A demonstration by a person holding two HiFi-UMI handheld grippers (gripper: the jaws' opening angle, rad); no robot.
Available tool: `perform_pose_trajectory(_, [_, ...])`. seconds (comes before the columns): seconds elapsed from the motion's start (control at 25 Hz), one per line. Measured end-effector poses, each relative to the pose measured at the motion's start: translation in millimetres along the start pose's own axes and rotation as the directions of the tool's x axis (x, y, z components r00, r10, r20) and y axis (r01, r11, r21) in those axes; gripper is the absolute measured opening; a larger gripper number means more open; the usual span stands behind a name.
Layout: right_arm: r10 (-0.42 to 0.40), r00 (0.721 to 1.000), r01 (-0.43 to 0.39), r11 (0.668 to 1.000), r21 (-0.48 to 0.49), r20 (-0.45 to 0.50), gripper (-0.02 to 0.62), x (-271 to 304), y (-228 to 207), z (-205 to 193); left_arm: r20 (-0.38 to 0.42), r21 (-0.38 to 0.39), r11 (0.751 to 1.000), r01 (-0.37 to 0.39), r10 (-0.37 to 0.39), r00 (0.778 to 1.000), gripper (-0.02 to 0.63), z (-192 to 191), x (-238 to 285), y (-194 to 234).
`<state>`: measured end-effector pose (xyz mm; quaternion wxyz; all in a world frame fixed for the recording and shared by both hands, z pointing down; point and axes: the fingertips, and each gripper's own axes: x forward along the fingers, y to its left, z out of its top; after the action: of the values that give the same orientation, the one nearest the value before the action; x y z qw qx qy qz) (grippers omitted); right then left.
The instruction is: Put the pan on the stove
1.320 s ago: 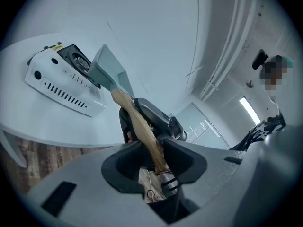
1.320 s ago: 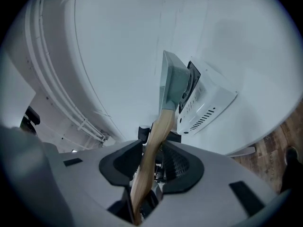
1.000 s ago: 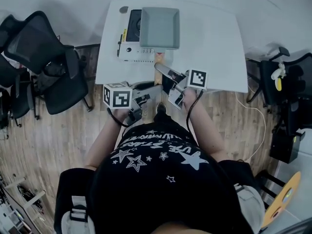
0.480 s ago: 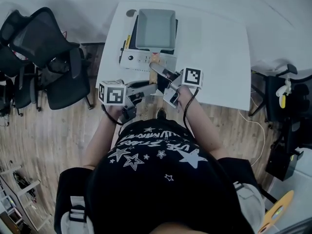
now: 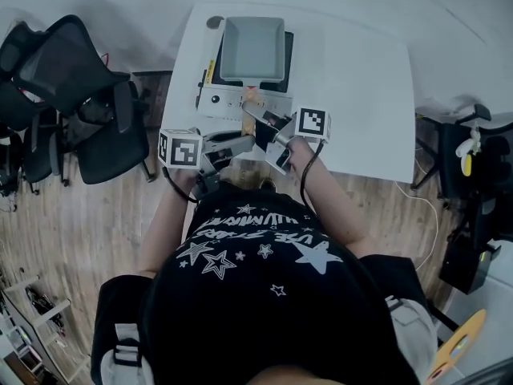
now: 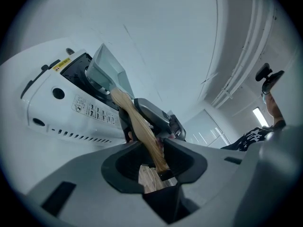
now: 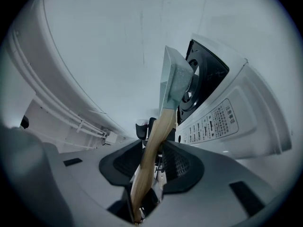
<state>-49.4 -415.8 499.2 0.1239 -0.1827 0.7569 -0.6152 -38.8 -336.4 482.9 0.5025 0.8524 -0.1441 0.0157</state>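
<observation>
A square grey pan (image 5: 252, 48) sits over the burner of a white tabletop stove (image 5: 227, 100). Its wooden handle (image 5: 249, 96) points back toward me. My right gripper (image 5: 262, 121) is shut on the handle from the right, and my left gripper (image 5: 243, 141) is shut on the handle's end from the left. In the left gripper view the handle (image 6: 136, 119) runs from the pan (image 6: 102, 70) down between the left gripper's (image 6: 151, 161) jaws, with the stove (image 6: 61, 110) beneath. The right gripper view shows the right gripper (image 7: 152, 164) clamping the handle (image 7: 154, 138) below the pan (image 7: 174, 79), beside the stove (image 7: 222, 115).
The stove stands on a white table (image 5: 353, 79) at its left half. Black office chairs (image 5: 76, 87) crowd the floor to the left, and more chairs (image 5: 481, 167) and a cable lie to the right. A wall runs behind the table.
The pan has shifted left from the stove's right side to sit squarely over the burner. Both grippers moved forward with the handle.
</observation>
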Motion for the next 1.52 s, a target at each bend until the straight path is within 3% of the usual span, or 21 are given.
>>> perform_pose_trajectory(0.36, [-0.056, 0.994, 0.054, 0.998, 0.032, 0.098, 0.132, -2, 0, 9, -0.096, -0.009, 0.998, 0.06, -0.061, 0.994, 0.144, 7, 0, 6])
perform_pose_trajectory(0.6, [-0.081, 0.989, 0.075, 0.996, 0.052, 0.127, 0.132, -2, -6, 9, -0.12, -0.022, 0.996, 0.092, -0.094, 0.988, 0.144, 7, -1, 8])
perform_pose_trajectory(0.88, [-0.101, 0.986, 0.1, 0.995, 0.012, 0.132, 0.132, -4, -9, 11, -0.129, -0.031, 0.995, 0.094, -0.098, 0.987, 0.144, 6, 1, 9])
perform_pose_trajectory(1.52, [-0.12, 0.986, 0.113, 0.991, 0.069, 0.117, 0.132, -1, -20, 5, -0.151, -0.021, 0.998, 0.052, -0.054, 0.987, 0.144, -1, 1, 21])
